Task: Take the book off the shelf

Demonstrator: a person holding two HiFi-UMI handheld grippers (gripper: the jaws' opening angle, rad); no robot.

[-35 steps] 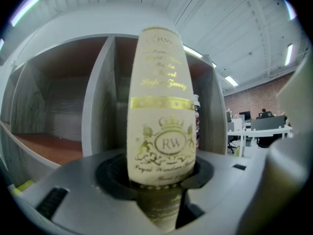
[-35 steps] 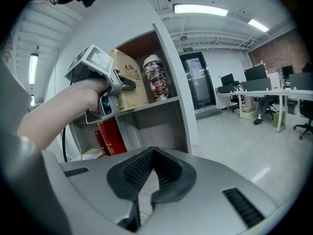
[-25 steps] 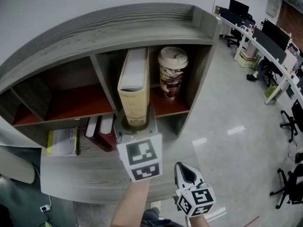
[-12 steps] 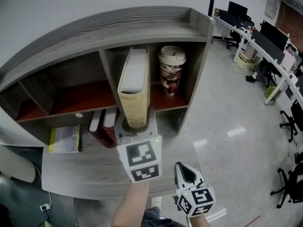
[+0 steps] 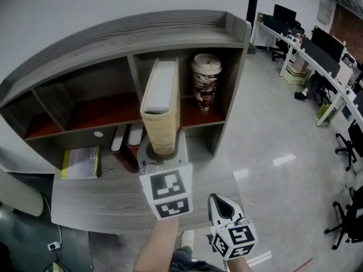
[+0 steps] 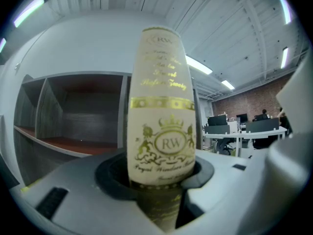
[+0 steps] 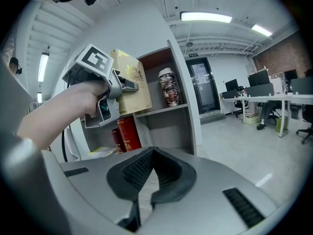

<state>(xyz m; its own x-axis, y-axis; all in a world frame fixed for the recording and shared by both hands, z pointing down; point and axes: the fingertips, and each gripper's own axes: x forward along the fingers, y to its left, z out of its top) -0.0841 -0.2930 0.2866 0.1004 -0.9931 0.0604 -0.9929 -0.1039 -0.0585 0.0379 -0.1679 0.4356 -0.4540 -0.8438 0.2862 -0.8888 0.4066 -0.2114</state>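
Observation:
A thick cream book (image 5: 160,109) with gold print on its spine (image 6: 161,121) is clamped spine-first in my left gripper (image 5: 163,149), which is shut on its lower end (image 6: 159,180). The book points toward the right-hand compartment of the grey wooden shelf (image 5: 142,35), with its far end at that opening. From the right gripper view the book (image 7: 129,87) shows in front of the shelf, with a hand on the left gripper. My right gripper (image 5: 222,208) hangs low and to the right, shut and empty (image 7: 151,168).
A stack of patterned paper cups (image 5: 205,81) stands in the same compartment, just right of the book. Red books (image 5: 127,149) and a yellow booklet (image 5: 80,162) lie on the lower ledge. Office desks and chairs (image 5: 317,55) fill the far right across a shiny floor.
The left gripper and the book have drawn slightly back from the shelf, and the view has shifted so more of the left compartments shows. The right gripper has stayed in place.

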